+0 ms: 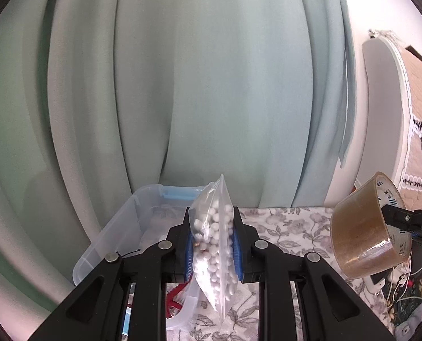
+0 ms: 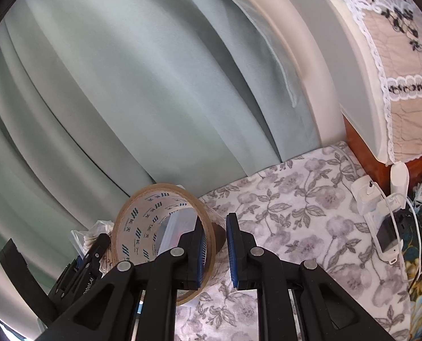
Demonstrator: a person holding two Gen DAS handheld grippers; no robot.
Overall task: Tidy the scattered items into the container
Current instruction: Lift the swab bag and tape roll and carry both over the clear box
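Your left gripper (image 1: 212, 244) is clamped on a clear zip bag of white beads (image 1: 215, 244). You hold it by its middle, so the bag stands up tall and nothing spills. It hangs just in front of the clear plastic box (image 1: 117, 230), near its open top, so it looks ready to go in.

Your right gripper (image 2: 215, 251) pinches the wall of the brown tape roll (image 2: 165, 227), one finger inside the ring and one outside. That grip keeps the roll from rolling away. It is up off the flowery cloth (image 2: 296, 199), to the right of the box.
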